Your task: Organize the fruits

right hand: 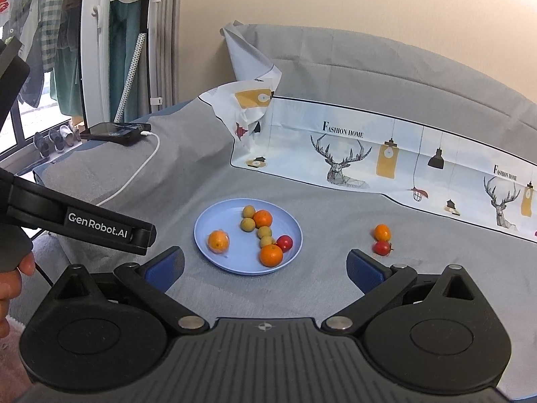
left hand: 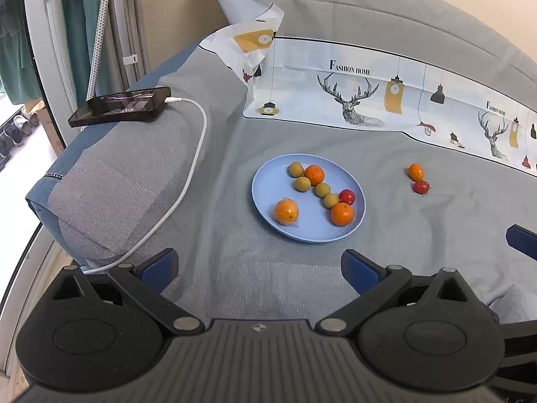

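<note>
On the grey bedspread (left hand: 235, 134), left of the blue plate (left hand: 268, 181), a phone (left hand: 120, 105) charges on a pillow. I hold my left gripper (left hand: 260, 268) spread wide and empty, short of the plate's near rim. That plate carries three oranges, four small green-brown fruits (left hand: 322, 189) and one red fruit (left hand: 346, 196). Right of the plate, a loose orange (right hand: 382, 232) touches a red fruit (right hand: 382, 248) on the cloth, just beyond my right gripper (right hand: 265, 268), also spread and empty.
</note>
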Demonstrator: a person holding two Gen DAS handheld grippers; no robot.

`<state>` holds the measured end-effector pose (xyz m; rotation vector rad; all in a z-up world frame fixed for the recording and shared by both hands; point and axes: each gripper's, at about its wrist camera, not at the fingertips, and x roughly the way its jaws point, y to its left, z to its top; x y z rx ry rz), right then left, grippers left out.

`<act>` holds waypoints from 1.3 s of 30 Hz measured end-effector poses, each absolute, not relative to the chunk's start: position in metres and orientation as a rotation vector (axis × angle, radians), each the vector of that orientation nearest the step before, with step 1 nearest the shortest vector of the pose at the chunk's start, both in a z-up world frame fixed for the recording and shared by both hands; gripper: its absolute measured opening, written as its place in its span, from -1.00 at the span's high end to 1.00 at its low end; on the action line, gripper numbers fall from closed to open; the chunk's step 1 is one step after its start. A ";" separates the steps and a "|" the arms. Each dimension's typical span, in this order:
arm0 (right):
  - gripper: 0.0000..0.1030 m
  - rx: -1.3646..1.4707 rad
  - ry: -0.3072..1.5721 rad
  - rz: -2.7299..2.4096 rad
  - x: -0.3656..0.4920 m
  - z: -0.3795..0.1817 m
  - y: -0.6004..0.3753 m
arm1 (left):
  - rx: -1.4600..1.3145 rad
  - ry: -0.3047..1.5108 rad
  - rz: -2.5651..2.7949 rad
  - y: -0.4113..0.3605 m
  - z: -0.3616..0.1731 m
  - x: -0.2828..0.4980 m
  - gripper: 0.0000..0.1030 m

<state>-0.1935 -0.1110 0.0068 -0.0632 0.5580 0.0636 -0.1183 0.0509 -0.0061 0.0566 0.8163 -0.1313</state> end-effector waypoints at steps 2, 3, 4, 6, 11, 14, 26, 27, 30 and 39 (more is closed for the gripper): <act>-0.98 -0.062 0.561 0.064 -0.193 0.006 -0.111 | 0.058 0.817 -0.129 0.051 -0.007 -0.117 -1.00; -0.98 -0.062 0.563 0.065 -0.192 0.005 -0.111 | 0.057 0.818 -0.129 0.051 -0.007 -0.117 -1.00; -0.98 -0.061 0.565 0.065 -0.192 0.005 -0.110 | 0.058 0.818 -0.129 0.051 -0.007 -0.117 -1.00; -0.98 -0.060 0.569 0.066 -0.191 0.004 -0.110 | 0.060 0.822 -0.129 0.051 -0.008 -0.116 -1.00; -0.98 -0.058 0.577 0.071 -0.188 0.002 -0.110 | 0.062 0.827 -0.128 0.050 -0.010 -0.115 -1.00; -0.98 -0.055 0.581 0.073 -0.187 0.001 -0.111 | 0.066 0.830 -0.129 0.049 -0.011 -0.114 -1.00; -0.98 -0.038 0.614 0.074 -0.179 -0.009 -0.113 | 0.082 0.860 -0.129 0.046 -0.021 -0.106 -1.00; -0.98 -0.035 0.618 0.074 -0.178 -0.010 -0.113 | 0.083 0.864 -0.129 0.045 -0.023 -0.105 -1.00; -0.98 -0.028 0.631 0.075 -0.175 -0.013 -0.115 | 0.091 0.872 -0.128 0.044 -0.025 -0.102 -1.00; -0.98 -0.007 0.664 0.090 -0.161 -0.024 -0.120 | 0.114 0.914 -0.117 0.038 -0.037 -0.084 -1.00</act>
